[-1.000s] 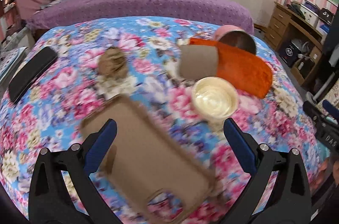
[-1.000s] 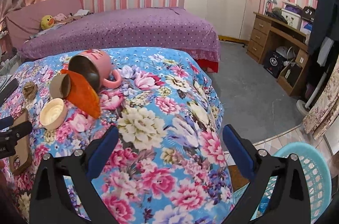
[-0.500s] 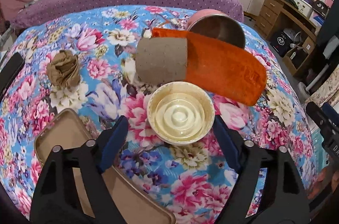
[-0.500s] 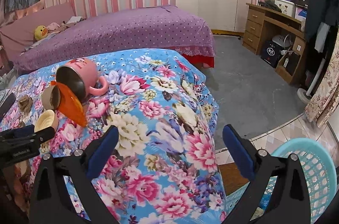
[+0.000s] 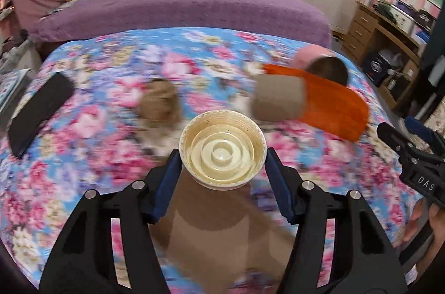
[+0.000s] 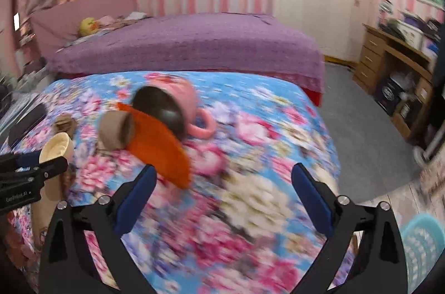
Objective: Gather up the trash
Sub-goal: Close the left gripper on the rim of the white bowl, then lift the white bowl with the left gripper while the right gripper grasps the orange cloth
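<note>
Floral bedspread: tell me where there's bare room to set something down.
Free: the broad stretch right of the orange cloth and pink mug, out to the bedspread edge. Crowded: the left side, around the cardboard tube, crumpled paper and plastic cup.

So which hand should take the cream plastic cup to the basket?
Left. The left gripper already has the plastic cup between its closing jaws. The right gripper is open and empty, over bare bedspread.
</note>
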